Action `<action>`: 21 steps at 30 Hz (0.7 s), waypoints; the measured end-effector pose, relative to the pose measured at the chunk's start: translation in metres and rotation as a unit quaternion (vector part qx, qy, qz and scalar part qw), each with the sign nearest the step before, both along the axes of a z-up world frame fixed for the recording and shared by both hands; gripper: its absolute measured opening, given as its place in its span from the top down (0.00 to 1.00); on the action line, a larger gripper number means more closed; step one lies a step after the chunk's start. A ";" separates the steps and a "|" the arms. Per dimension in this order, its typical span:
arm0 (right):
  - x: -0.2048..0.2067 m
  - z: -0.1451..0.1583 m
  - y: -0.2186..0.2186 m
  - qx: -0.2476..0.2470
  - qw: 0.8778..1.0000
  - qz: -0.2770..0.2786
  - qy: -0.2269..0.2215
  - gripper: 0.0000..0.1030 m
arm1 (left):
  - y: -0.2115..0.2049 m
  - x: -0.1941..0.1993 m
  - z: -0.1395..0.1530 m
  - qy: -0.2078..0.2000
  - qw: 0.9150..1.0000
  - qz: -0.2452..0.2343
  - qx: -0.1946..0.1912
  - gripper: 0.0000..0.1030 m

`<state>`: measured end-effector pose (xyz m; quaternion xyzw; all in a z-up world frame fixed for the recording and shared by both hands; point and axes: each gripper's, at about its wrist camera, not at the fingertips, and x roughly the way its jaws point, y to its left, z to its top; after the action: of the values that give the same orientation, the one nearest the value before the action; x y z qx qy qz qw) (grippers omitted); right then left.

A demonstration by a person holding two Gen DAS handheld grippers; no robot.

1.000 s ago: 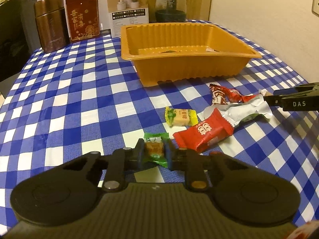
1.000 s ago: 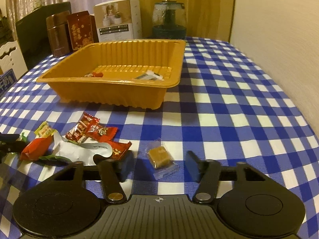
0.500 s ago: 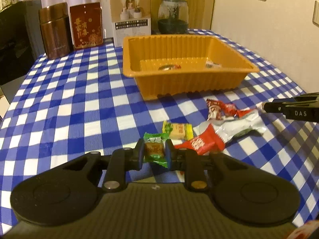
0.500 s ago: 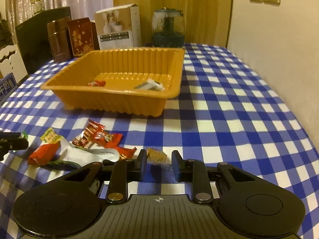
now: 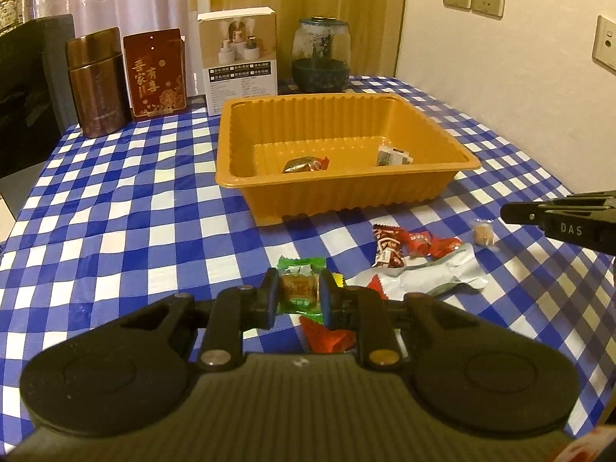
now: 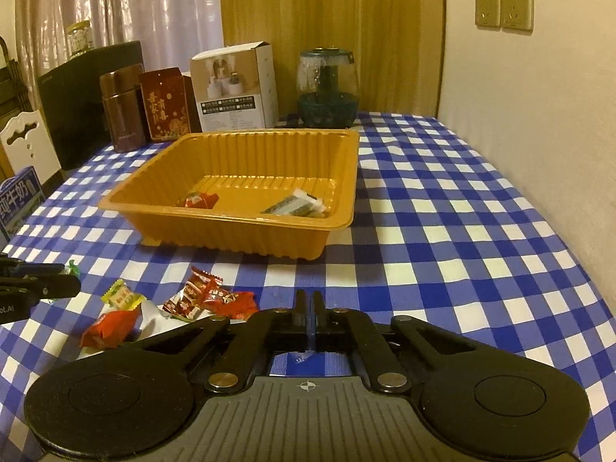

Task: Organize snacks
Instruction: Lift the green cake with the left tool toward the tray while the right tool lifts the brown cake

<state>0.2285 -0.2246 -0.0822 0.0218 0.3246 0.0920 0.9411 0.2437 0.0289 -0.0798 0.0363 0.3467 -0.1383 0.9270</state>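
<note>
My left gripper (image 5: 294, 292) is shut on a green-wrapped candy (image 5: 298, 287) and holds it above the checked cloth, short of the orange tray (image 5: 385, 188). The tray holds two wrapped snacks (image 5: 304, 164). My right gripper (image 6: 308, 308) has its jaws closed with almost no gap; no candy shows between them. In the left wrist view it (image 5: 512, 213) sits beside a small clear-wrapped brown candy (image 5: 483, 233) that seems to hang free below its tip. Loose snacks lie on the cloth: red wrappers (image 6: 208, 298), a yellow candy (image 6: 121, 296), a silver packet (image 5: 427, 281).
At the table's far edge stand a brown canister (image 5: 96, 81), a red box (image 5: 158, 73), a white carton (image 5: 240, 57) and a glass jar (image 5: 321, 57). A wall (image 6: 539, 77) runs along the right side. A chair (image 6: 23, 142) stands at the left.
Both grippers have risen. The left one lifted the green candy off the cloth. The right one closed fully from open; the brown candy is no longer seen between its jaws.
</note>
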 end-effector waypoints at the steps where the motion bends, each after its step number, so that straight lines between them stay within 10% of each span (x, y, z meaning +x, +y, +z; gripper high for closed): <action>1: 0.000 0.000 0.000 0.000 1.000 0.001 0.000 0.99 | 0.000 0.000 0.000 0.000 1.000 0.000 0.000 0.81; 9: 0.009 -0.015 -0.014 0.012 0.999 -0.029 0.028 0.90 | 0.001 0.002 -0.004 0.007 1.000 -0.001 -0.005 0.81; 11: 0.012 -0.017 -0.016 0.020 0.999 -0.038 0.033 0.52 | 0.001 0.003 -0.004 0.007 1.000 -0.001 -0.008 0.81; 12: 0.013 -0.018 -0.016 0.024 0.998 -0.041 0.031 0.48 | 0.000 0.004 -0.004 0.006 1.000 -0.002 -0.009 0.81; 21: 0.031 -0.033 -0.008 0.024 0.997 -0.060 0.051 0.49 | 0.000 0.009 -0.006 0.010 1.000 -0.003 -0.016 0.81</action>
<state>0.2593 -0.2331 -0.1153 0.0681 0.3682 0.0422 0.9263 0.2522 0.0290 -0.0862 0.0214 0.3535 -0.1470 0.9236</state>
